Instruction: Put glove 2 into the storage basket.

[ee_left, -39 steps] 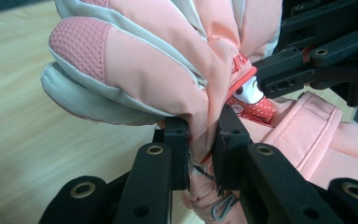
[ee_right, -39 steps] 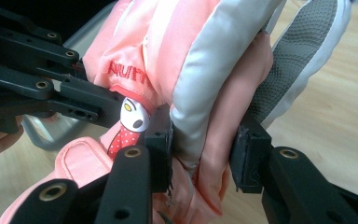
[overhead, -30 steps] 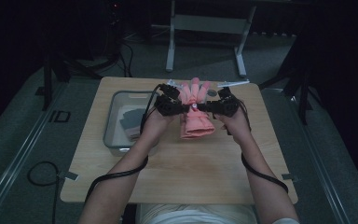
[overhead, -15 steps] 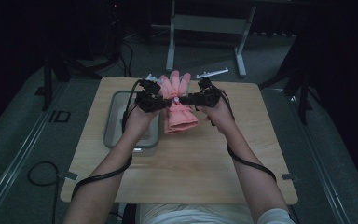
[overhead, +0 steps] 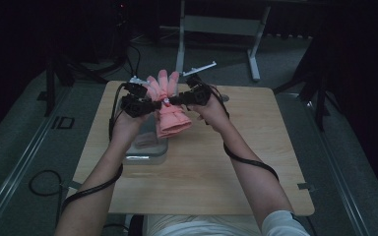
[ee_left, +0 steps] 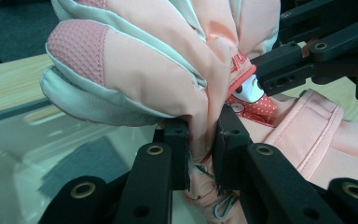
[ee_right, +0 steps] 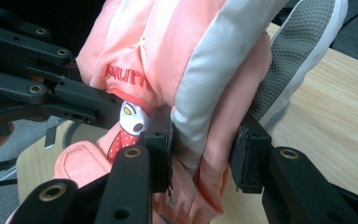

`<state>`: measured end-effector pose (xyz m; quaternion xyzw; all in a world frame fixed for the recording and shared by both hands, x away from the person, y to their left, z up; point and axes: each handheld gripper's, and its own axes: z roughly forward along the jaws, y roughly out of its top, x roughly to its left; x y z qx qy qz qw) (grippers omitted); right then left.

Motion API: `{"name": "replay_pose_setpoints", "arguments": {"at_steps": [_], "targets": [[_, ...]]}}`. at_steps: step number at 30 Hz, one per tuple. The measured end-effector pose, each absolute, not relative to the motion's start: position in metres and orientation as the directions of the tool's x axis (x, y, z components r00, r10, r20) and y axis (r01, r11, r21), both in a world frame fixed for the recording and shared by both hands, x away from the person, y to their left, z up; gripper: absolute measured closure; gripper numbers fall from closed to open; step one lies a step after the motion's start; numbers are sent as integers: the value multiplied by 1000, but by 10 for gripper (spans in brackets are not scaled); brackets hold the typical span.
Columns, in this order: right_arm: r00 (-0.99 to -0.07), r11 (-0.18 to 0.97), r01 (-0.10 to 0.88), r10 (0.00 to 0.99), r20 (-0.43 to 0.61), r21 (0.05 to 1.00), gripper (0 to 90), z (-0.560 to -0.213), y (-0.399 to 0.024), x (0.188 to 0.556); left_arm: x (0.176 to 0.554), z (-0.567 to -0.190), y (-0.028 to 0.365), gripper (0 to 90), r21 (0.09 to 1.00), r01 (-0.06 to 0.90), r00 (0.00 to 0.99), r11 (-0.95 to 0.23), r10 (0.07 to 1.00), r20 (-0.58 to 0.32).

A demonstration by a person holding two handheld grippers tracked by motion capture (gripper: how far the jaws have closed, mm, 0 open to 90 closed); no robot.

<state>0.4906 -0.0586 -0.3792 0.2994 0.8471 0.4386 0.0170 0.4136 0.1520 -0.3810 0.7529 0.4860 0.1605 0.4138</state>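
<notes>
You hold the pink ski glove (overhead: 167,105) in the air above the table's (overhead: 256,162) far left, over the clear tray (overhead: 145,150). Your left gripper (ee_left: 204,140) pinches only a thin fold; your right gripper (ee_right: 204,142) clamps a thicker bunch. Pull apart and that slick fabric may slip free.

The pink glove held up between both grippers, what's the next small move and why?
Probably lower the glove a little toward the tray. Both the left gripper and the right gripper are clamped on its middle, holding it in the air at the tray's edge, and the tray already holds something dark.
</notes>
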Motion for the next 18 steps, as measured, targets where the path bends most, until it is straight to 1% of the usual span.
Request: {"name": "replay_pose_setpoints", "arguments": {"at_steps": [8, 13, 18], "targets": [[-836, 466, 488, 491, 243, 738, 639, -384, -24, 496, 409, -387, 179, 778, 771, 621, 416, -142, 893, -172], [-840, 485, 494, 479, 253, 721, 639, -391, -11, 499, 408, -397, 190, 778, 760, 639, 395, -115, 898, -196], [-843, 516, 504, 469, 264, 692, 639, -410, 8, 505, 409, -419, 204, 778, 735, 673, 358, -82, 906, -227]]}}
